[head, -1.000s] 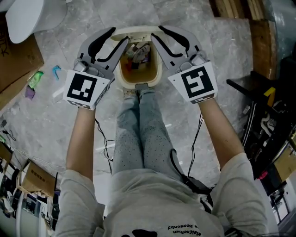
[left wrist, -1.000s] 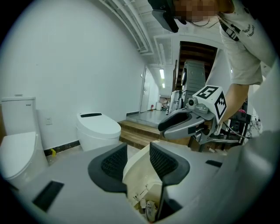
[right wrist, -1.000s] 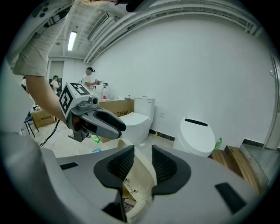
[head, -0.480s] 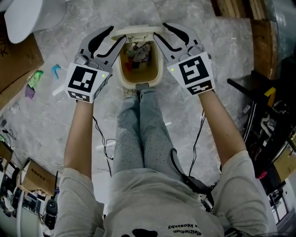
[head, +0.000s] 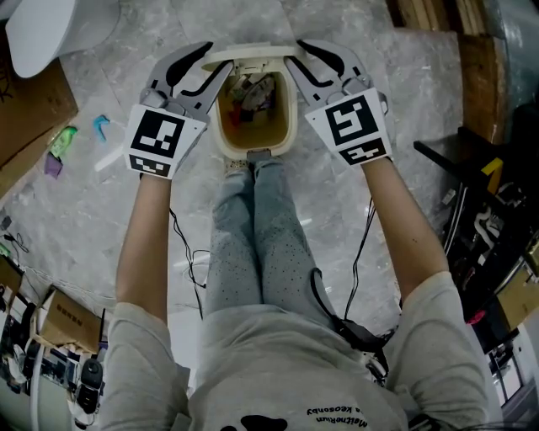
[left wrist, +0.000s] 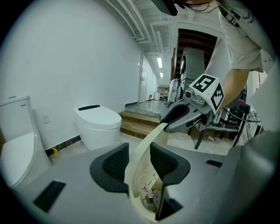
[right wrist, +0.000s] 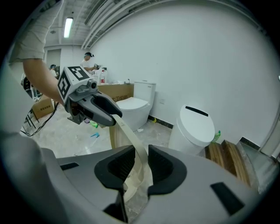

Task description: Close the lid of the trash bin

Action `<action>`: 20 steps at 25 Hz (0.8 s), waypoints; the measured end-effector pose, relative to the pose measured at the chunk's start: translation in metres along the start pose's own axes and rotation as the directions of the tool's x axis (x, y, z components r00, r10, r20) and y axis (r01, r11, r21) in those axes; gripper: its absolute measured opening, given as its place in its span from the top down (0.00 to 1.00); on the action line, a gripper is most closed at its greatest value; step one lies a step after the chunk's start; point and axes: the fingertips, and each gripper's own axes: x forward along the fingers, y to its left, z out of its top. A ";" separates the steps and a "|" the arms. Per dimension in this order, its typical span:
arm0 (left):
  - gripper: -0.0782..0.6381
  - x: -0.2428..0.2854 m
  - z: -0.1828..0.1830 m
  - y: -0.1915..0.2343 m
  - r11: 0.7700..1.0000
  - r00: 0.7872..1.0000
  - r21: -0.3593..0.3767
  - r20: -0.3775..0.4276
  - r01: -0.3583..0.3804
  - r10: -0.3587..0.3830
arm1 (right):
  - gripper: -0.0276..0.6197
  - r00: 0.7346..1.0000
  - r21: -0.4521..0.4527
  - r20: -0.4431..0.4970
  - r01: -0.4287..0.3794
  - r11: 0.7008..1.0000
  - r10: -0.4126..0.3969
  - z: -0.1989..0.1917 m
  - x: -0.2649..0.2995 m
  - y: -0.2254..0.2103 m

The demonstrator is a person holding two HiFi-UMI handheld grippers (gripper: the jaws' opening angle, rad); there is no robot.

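A cream pedal trash bin [head: 290, 135] stands on the floor before the person's feet, with rubbish inside. A shoe [head: 257, 158] rests at its pedal. Its lid [head: 250, 52] is raised at the far side. My left gripper [head: 217, 59] straddles the lid's left end and is open; in the left gripper view the lid edge [left wrist: 144, 146] runs between the pads without being squeezed. My right gripper [head: 293, 52] straddles the right end. Its jaws are closing, and the lid strip [right wrist: 133, 146] still has a gap on each side.
A white toilet [head: 50, 29] and cardboard [head: 29, 109] lie at the upper left, with small litter [head: 63, 143] on the floor. Wooden steps [head: 438, 25] and a black stand [head: 480, 219] crowd the right. Cables [head: 189, 261] trail beside the legs.
Both grippers have sunk and slid forward, further over the ends of the lid. The right jaws stand wider than a second ago. The lid has stayed raised.
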 end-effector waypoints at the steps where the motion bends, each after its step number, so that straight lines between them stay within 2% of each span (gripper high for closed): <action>1: 0.67 0.000 0.001 0.000 1.000 1.000 0.009 -0.002 0.002 -0.002 | 0.78 1.000 -0.005 0.000 -0.002 1.000 0.002 -0.001 0.000 0.000; 20: 0.70 -0.020 -0.014 -0.035 0.993 0.998 0.107 -0.008 0.056 -0.055 | 0.79 0.999 -0.092 0.006 -0.053 0.994 0.054 -0.019 -0.022 0.031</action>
